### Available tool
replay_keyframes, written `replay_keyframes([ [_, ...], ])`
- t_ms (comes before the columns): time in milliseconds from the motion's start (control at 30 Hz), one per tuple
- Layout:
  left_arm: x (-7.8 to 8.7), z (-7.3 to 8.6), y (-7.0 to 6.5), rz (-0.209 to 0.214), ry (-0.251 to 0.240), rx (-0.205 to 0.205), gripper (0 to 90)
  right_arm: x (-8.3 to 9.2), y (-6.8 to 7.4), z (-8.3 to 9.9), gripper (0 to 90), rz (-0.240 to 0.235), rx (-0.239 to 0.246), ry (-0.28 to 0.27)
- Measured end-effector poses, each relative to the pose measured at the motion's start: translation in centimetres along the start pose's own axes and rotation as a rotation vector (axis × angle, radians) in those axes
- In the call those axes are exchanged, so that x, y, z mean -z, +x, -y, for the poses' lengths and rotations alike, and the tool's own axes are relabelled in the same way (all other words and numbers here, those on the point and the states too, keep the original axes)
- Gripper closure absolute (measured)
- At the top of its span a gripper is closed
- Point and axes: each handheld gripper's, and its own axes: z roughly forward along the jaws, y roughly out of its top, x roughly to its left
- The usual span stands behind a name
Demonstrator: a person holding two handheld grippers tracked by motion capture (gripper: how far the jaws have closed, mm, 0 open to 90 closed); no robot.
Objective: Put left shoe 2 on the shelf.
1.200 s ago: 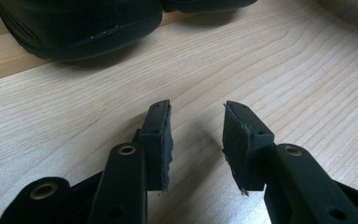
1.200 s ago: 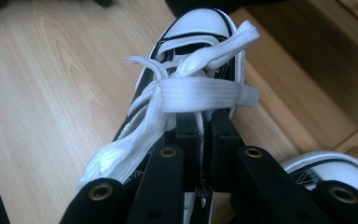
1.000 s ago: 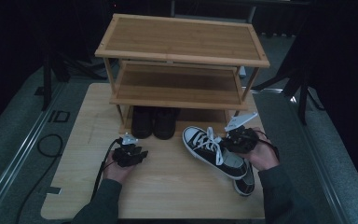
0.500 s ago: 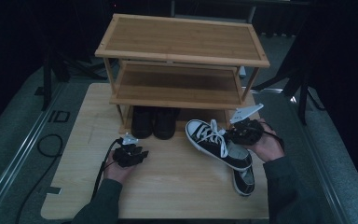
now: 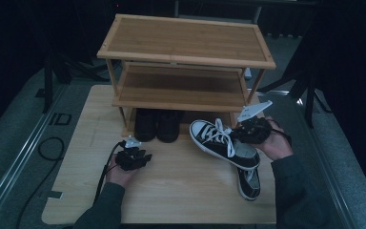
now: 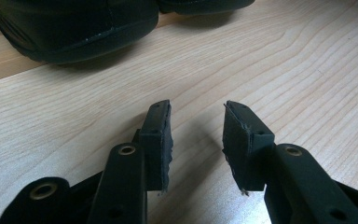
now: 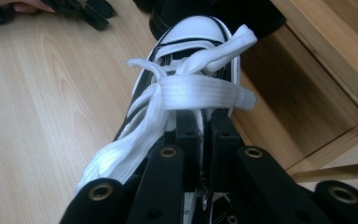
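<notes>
Fingers first: my right gripper [image 7: 200, 135] has its jaws pinched together on the tongue and upper of the black-and-white sneaker [image 5: 221, 143], just behind the knot of flat white laces [image 7: 191, 86]. That shoe hangs tilted in the grip, toe toward the bamboo shoe rack [image 5: 186, 57], heel end over its mate [image 5: 249, 181], which lies flat on the table [image 5: 181, 191] beneath my right hand. My left gripper [image 6: 196, 140] rests low over the bare wood with its jaws apart and nothing between them, a pair of black shoes [image 5: 157, 125] just ahead under the rack's lowest shelf.

What worries me is the hold. I judge it thin: soft canvas and a slack tongue between narrow pads, with the rubber sole's weight hanging off to one side. A quick swing could let the fabric slide out, or the shoe could twist and drop onto the mate. The loose lace loops could also catch on a shelf edge or a rack post as I go in, and the toe cap could knock the lower shelf rail if I come in too low.

Textures: glossy white rubber toe, woven cotton laces, matte black canvas, pale grained tabletop, warmer slatted bamboo on the rack.
</notes>
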Motion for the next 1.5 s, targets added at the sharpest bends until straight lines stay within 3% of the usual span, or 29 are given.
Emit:
replay_keyframes([
  [633, 0.0, 0.0, 0.0, -0.002, 0.001, -0.004, 61.8, 1.6, -1.0, -1.0, 85.4, -0.052, 0.024, -0.046],
  [1300, -0.1, 0.0, -0.1, 0.001, -0.002, -0.007, 61.7, 2.5, -0.4, -2.9, 85.5, -0.131, 0.026, -0.15],
  [1500, -0.1, 0.0, 0.0, 0.004, -0.003, -0.005, 61.7, 2.4, -0.2, -3.5, 85.5, -0.134, 0.041, -0.141],
])
